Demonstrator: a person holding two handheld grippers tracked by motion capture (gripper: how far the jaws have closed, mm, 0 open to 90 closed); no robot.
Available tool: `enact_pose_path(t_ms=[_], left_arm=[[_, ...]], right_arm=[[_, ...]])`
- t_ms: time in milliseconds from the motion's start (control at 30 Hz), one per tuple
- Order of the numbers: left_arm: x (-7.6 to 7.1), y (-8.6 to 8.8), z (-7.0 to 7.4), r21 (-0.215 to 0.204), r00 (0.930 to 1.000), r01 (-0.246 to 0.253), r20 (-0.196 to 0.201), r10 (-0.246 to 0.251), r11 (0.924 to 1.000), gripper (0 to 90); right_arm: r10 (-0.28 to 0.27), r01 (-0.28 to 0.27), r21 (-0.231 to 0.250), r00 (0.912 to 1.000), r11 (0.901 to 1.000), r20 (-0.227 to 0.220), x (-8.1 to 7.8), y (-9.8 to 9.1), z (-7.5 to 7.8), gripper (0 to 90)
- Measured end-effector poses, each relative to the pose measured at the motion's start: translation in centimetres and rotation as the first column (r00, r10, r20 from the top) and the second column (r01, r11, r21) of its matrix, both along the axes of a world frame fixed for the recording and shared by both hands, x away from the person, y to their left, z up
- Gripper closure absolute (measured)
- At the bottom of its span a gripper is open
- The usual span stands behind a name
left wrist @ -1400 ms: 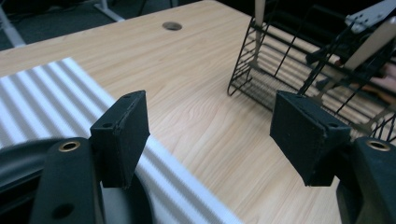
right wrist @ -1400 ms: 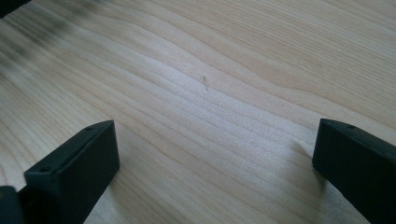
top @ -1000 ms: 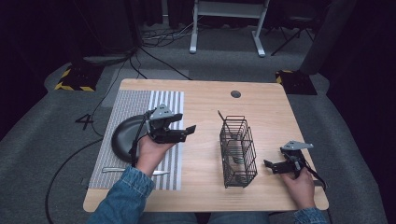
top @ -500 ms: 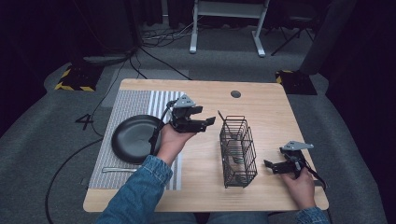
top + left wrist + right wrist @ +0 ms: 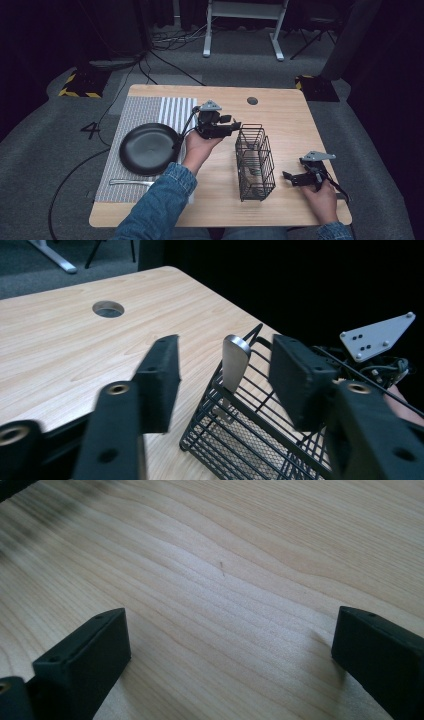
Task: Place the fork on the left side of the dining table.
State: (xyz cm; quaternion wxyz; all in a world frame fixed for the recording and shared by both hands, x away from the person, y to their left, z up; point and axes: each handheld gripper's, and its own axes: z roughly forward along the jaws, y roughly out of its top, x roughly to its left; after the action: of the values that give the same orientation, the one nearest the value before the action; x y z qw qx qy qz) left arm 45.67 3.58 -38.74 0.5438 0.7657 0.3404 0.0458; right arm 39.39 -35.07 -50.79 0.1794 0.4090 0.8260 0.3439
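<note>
A black wire basket (image 5: 255, 162) stands on the wooden table (image 5: 220, 200), right of centre. A silver utensil handle (image 5: 235, 362) sticks up from the basket (image 5: 240, 435) at its far end. My left gripper (image 5: 234, 125) is held level at that end. In the left gripper view the handle stands between the jaws of the left gripper (image 5: 227, 352). The jaws have just been closing, but gaps remain on both sides of the handle and the pads (image 5: 160, 380) do not touch it. My right gripper (image 5: 287, 177) rests low at the right, open over bare wood (image 5: 227, 630).
A black frying pan (image 5: 149, 148) lies on a grey striped mat (image 5: 150, 107) at the left. A silver utensil (image 5: 132, 182) lies on the mat's near part. A round cable hole (image 5: 252, 100) sits near the table's far edge. Dark floor and cables surround the table.
My left gripper moved right, from above the pan to the far end of the basket, and its jaws narrowed. The right gripper stayed put.
</note>
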Motion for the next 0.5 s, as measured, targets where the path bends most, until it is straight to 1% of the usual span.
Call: enact_pose_path(t_ms=[33,67,167,200,233,267,367,400,433,500], left_arm=[[0.05,-0.16,-0.1,0.005,1.0,-0.002,-0.004,0.002,1.0,50.7],[0.11,-0.28,-0.2,0.005,1.0,-0.002,-0.008,0.002,1.0,53.7],[0.27,-0.46,-0.4,0.011,0.9997,-0.006,-0.025,0.007,0.9999,55.4],[0.27,-0.5,-0.43,0.011,0.9996,-0.009,-0.028,0.009,0.9999,57.5],[0.26,-0.53,-0.43,0.016,0.9996,-0.011,-0.027,0.011,0.9998,62.0],[0.26,-0.53,-0.41,0.022,0.9997,-0.01,-0.023,0.01,0.9997,62.0],[0.11,-0.62,-0.27,0.028,0.9998,-0.005,-0.017,0.005,0.9996,68.4],[0.03,-0.66,-0.22,0.031,0.9999,-0.002,-0.013,0.002,0.9995,72.6],[0.0,-0.66,-0.18,0.028,0.9999,0.005,-0.014,-0.004,0.9996,72.6],[-0.05,-0.66,-0.13,0.019,0.9998,0.01,-0.018,-0.01,0.9998,77.4]], right_arm=[[0.0,0.0,0.0,1.0,1.0,0.0,0.0,0.0,0.0,2.2],[0.0,0.0,0.0,1.0,1.0,0.0,0.0,0.0,0.0,2.2],[0.0,0.0,0.0,1.0,1.0,0.0,0.0,0.0,0.0,2.2],[0.0,0.0,0.0,1.0,1.0,0.0,0.0,0.0,0.0,2.2],[0.0,0.0,0.0,1.0,1.0,0.0,0.0,0.0,0.0,2.2],[0.0,0.0,0.0,1.0,1.0,0.0,0.0,0.0,0.0,2.2],[0.0,0.0,0.0,1.0,1.0,0.0,0.0,0.0,0.0,2.2],[0.0,0.0,0.0,1.0,1.0,0.0,0.0,0.0,0.0,2.2],[0.0,0.0,0.0,1.0,1.0,0.0,0.0,0.0,0.0,2.2],[0.001,-0.001,0.0,1.0,1.0,0.0,0.01,0.0,0.0,2.2]])
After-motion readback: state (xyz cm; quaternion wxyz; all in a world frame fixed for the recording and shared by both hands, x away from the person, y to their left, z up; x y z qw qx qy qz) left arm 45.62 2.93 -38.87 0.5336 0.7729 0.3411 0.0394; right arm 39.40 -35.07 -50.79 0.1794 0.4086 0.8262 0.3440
